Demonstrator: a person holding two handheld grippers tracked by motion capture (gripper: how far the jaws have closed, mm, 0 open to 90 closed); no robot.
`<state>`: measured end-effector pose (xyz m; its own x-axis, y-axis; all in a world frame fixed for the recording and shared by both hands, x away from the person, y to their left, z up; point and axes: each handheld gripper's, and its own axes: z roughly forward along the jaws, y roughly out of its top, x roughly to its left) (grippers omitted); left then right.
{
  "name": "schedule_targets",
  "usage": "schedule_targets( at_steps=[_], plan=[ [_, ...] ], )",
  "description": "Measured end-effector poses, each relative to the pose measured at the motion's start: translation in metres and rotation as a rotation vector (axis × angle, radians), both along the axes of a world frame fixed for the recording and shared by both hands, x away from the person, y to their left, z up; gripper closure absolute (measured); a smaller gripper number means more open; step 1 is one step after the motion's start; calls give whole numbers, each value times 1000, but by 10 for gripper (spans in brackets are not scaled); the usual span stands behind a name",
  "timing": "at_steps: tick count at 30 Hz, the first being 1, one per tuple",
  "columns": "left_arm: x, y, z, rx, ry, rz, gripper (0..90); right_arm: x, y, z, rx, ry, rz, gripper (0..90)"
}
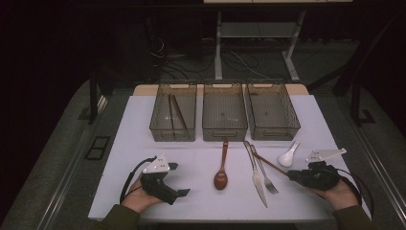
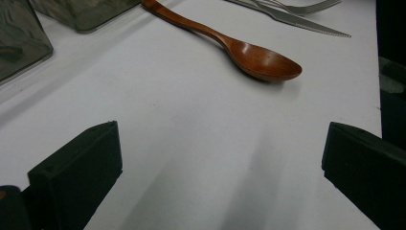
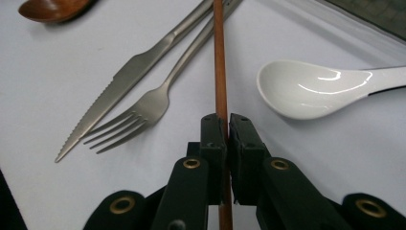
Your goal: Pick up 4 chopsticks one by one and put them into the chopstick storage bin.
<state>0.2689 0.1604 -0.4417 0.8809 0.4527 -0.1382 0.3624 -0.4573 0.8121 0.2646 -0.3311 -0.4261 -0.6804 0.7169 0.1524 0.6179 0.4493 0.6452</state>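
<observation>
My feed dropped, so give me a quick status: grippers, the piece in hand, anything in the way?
Right gripper shut on chopstick. Left gripper open, holding nothing. Chopstick crosses fork and knife handles.

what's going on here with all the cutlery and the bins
A person is working at a white table with a claw in each hand. The right claw is shut on a brown chopstick lying beside a fork, a knife and a white spoon. The left claw is open over bare table near a wooden spoon. The leftmost of three bins holds brown sticks.
</observation>
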Motion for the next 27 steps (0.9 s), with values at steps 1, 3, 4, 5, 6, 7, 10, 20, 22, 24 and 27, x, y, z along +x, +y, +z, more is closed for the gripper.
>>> schedule_targets(
  at_steps=[1, 3, 4, 5, 6, 7, 10, 20, 22, 24, 27],
  plan=[
    [0, 0, 0, 1, 0, 0, 0, 0, 0, 1, 4, -8, 4, 853],
    [0, 0, 0, 1, 0, -1, 0, 0, 1, 2, 9, -11, 9, 853],
    [0, 0, 0, 1, 0, -1, 0, 0, 1, 3, 14, -13, 9, 853],
    [0, 0, 0, 2, 1, -1, 0, 0, 1, 3, 19, -14, 8, 853],
    [0, 0, 0, 3, 1, -1, 0, 0, 1, 4, 20, -15, 8, 853],
    [0, 0, 0, 3, 1, -2, 0, 0, 1, 4, 26, -23, 10, 853],
    [0, 0, 0, 1, 0, -3, 0, 0, 1, 6, 36, -26, 11, 852],
    [0, -1, 0, 2, 0, -3, 0, 0, 6, 9, 50, -42, 28, 852],
    [0, 0, 0, 3, 0, -3, 0, 0, 7, 10, 52, -45, 28, 852],
    [0, 0, 0, 3, 0, -4, 0, 1, 8, 10, 56, -46, 32, 852],
    [0, -1, 0, 4, 0, -3, 0, 1, 11, 12, 62, -48, 34, 852]
  ],
)
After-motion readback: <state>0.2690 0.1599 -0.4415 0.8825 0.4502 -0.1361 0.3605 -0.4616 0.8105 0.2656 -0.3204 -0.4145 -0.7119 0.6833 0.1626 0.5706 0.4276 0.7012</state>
